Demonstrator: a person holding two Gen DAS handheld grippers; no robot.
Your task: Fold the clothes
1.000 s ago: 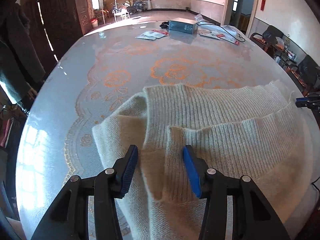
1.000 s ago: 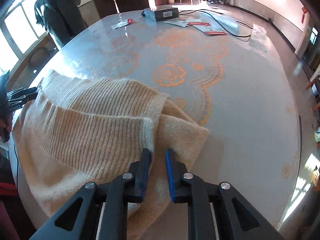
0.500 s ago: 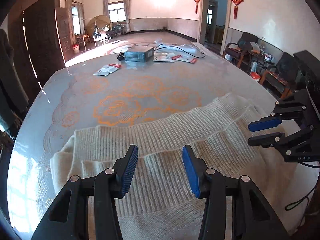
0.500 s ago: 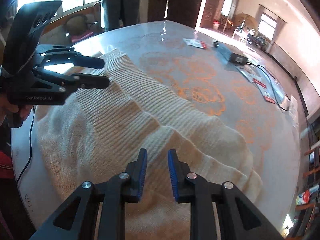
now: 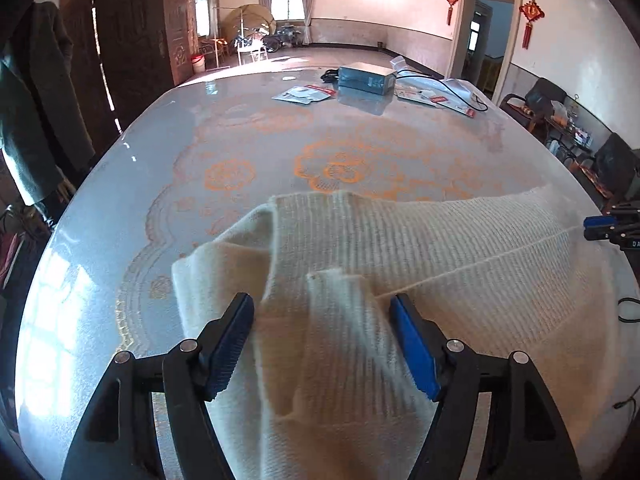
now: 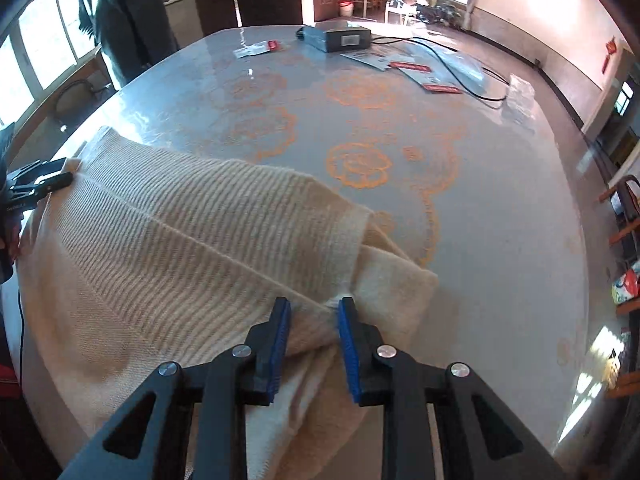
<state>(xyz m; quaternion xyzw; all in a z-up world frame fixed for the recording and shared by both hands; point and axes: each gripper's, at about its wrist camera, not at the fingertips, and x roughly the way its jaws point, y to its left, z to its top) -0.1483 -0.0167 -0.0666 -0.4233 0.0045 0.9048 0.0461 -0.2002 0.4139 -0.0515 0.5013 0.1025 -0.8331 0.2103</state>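
A cream ribbed knit sweater [image 5: 420, 248] lies folded over on the round table's near edge; it also shows in the right wrist view [image 6: 192, 248]. My left gripper [image 5: 322, 344] is open, its blue pads wide apart over the sweater's left end, where a folded corner sticks up. My right gripper [image 6: 314, 336] is open with a narrower gap, straddling the folded edge at the sweater's right end. Each gripper's tip shows at the other view's edge: the right gripper [image 5: 608, 227] in the left wrist view and the left gripper [image 6: 38, 182] in the right wrist view.
The table [image 5: 280, 152] has a glossy grey cloth with orange flower patterns. A dark box [image 5: 366, 78], packets [image 5: 304, 94] and a black cable [image 6: 468, 84] lie at the far side. A person in a dark coat [image 6: 128, 8] stands beyond the table. Chairs [image 5: 612, 160] stand to the right.
Both grippers have come back down to the sweater's two ends after swinging inward half a second ago. The left jaws are wider apart and the right jaws have opened further.
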